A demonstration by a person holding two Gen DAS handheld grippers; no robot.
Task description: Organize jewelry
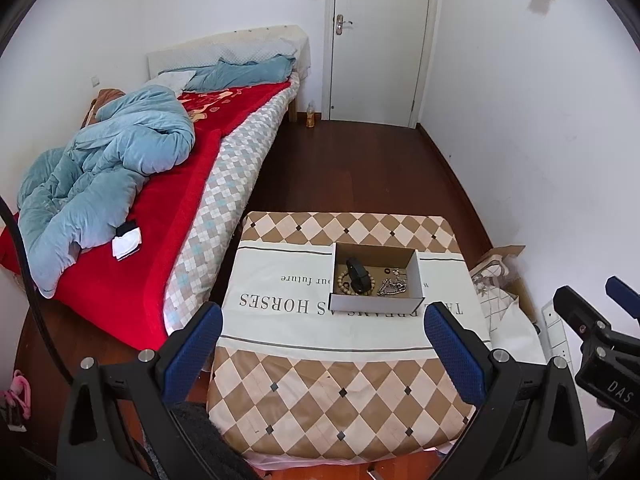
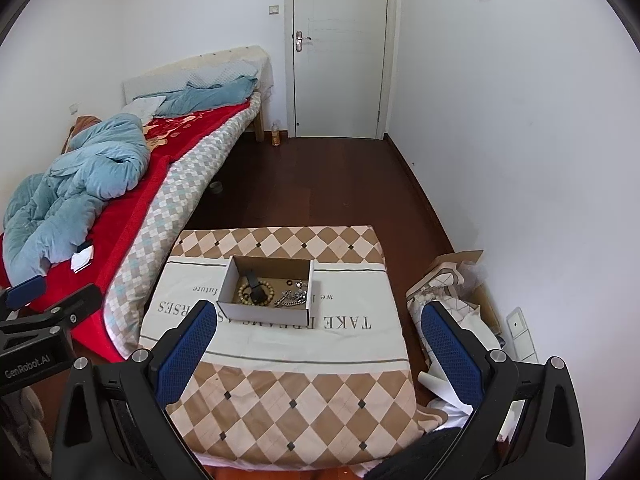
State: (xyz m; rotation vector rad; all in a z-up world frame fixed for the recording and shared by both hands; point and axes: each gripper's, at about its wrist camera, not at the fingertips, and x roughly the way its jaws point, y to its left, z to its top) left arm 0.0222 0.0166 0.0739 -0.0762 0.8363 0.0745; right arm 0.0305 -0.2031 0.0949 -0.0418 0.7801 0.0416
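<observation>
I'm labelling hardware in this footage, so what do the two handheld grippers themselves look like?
Both are matte black plastic frames with triangular cut-outs and silver round bolt heads. The left gripper and the right gripper each carry two jaws faced with blue dotted rubber pads. The left gripper's body reads "GenRobot.AI" in white, seen from the right wrist; the right one's shows "DAS". A thin black cable curves at the left wrist view's left edge.

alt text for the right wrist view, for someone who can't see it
An open cardboard box holding a bead bracelet, a black band and a silver chain sits on a diamond-patterned cloth. The open right gripper frames the foreground; a bed stands left.
</observation>
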